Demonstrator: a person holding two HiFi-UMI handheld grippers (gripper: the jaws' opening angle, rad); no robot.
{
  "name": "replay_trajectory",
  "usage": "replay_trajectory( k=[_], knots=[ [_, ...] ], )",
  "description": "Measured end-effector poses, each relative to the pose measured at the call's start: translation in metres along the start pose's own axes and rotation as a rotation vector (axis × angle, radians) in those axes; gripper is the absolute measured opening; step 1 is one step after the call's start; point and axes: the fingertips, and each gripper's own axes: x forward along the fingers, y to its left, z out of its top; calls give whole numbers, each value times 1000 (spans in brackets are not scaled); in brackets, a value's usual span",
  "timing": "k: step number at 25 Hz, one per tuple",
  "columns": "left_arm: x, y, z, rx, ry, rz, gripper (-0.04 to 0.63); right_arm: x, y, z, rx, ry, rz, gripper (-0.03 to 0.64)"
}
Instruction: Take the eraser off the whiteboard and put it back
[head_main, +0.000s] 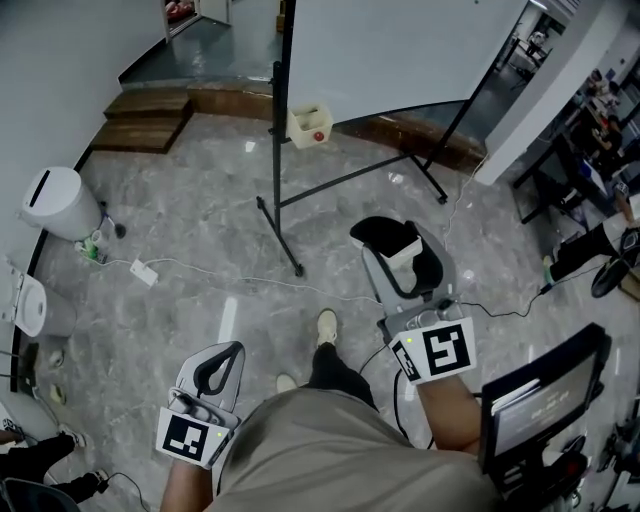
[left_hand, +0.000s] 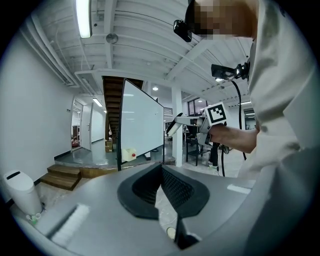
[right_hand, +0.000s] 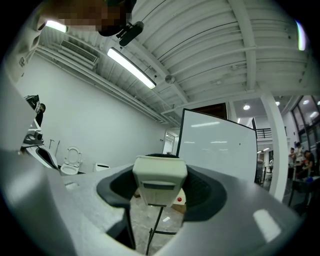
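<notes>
The off-white eraser sits clamped in the right gripper's jaws, apart from the blank, upright whiteboard.

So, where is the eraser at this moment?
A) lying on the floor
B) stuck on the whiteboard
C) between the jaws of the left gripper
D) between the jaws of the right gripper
D: the right gripper view shows the white eraser clamped between the jaws of the right gripper, away from the whiteboard.
</notes>
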Motion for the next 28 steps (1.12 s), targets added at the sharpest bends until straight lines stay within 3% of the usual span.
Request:
replay_trajectory(
  k=[14, 28],
  knots=[
    [30, 11, 13, 1, -8, 23, 8, 28, -38, -23, 28, 19, -4, 265],
    [123, 83, 43, 13, 24, 159, 8, 194, -117, -96, 55, 52, 56, 265]
  ],
)
